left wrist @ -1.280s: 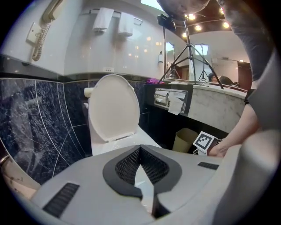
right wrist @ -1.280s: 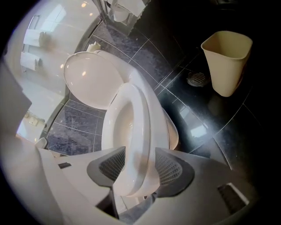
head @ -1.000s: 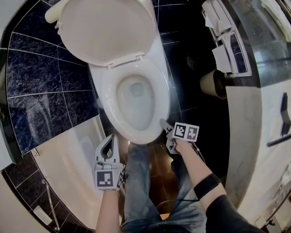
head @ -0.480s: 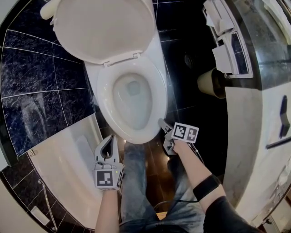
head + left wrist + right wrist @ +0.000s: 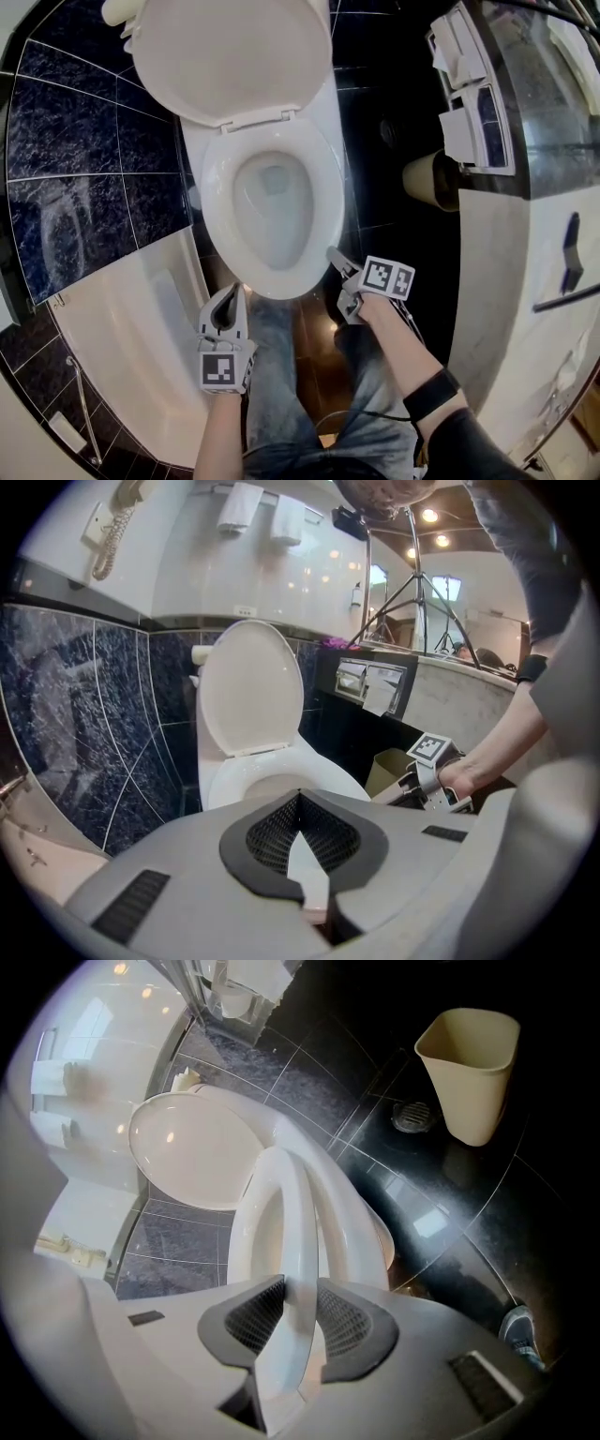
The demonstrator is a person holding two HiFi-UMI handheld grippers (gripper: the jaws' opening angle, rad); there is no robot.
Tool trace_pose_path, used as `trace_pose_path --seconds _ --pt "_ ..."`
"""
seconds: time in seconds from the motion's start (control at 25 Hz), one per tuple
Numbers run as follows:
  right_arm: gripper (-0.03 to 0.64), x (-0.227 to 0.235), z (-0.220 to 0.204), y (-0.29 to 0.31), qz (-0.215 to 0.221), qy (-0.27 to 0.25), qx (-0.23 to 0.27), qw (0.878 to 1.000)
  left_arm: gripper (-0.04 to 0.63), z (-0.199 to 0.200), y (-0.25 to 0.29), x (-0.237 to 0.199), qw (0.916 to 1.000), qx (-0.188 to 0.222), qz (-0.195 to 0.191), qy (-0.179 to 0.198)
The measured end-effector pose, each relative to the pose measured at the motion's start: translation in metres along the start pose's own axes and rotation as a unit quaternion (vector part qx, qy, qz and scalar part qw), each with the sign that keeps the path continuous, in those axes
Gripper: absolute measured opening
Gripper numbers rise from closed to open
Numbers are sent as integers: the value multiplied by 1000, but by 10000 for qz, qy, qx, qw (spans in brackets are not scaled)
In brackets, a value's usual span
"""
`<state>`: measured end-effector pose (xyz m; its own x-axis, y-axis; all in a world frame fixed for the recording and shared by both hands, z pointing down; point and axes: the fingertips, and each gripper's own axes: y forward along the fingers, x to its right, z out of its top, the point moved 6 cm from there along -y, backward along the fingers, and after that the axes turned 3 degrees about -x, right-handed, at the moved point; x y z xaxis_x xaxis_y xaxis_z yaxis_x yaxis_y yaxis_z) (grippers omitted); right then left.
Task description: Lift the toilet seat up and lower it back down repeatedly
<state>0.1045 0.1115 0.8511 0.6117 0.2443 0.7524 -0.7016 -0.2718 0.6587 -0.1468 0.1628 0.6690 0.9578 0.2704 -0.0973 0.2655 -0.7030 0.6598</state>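
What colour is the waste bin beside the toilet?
Beige; the tapered plastic waste bin shows best in the right gripper view.

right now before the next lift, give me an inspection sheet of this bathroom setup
surface: glossy black tiled floor
job's things: toilet seat, front edge looks lifted just off the bowl rim; lid raised
clutter: beige waste bin on the floor to the right of the toilet
grippers: right claw has just been closing and is shut on the toilet seat's front edge; left claw shut, empty, short of the bowl
cables: thin cable loop by the person's legs
surroundings: bathtub, blue marbled wall tiles, paper holders
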Motion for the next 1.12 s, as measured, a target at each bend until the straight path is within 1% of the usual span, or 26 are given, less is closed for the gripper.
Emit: trace_pose_path --seconds 0.08,0.16,0.32,0.4,0.44,0.52,0.64,0.76,0.88,0.96,1.12 --pt "124 -14 3 -13 19 -43 -24 10000 0 -2 -11 7 9999 -87 15 -64" --pt "123 -30 7 -25 73 -45 -2 10000 1 -13 -24 13 9996 -254 19 -81" --pt "127 -62 15 -45 303 8 123 9995 0 -57 -38 21 9963 -854 -47 51" --pt "131 -82 24 -56 393 -131 133 9991 0 -75 -34 24 9941 -1078 -137 19" --pt "133 -90 27 -60 475 -122 163 9987 0 -77 -30 26 9937 -1107 -176 -54" --pt "143 -103 33 -64 654 -32 247 9976 0 -66 -18 28 9946 -998 -215 -196" --pt "144 -117 40 -69 641 -99 237 9976 0 -30 -4 26 9973 -628 -222 -295" --pt "144 -128 46 -73 692 -61 310 9971 0 -4 -1 23 9975 -388 -182 -556" --pt "145 -140 53 -75 849 -29 392 9956 0 10 -4 15 9972 -288 -64 -691" --pt "146 -149 59 -78 828 -82 379 9958 0 19 -4 10 9970 -270 -29 -723" --pt "146 -165 68 -86 885 162 490 9947 0 49 -6 3 9969 -147 -6 -776"
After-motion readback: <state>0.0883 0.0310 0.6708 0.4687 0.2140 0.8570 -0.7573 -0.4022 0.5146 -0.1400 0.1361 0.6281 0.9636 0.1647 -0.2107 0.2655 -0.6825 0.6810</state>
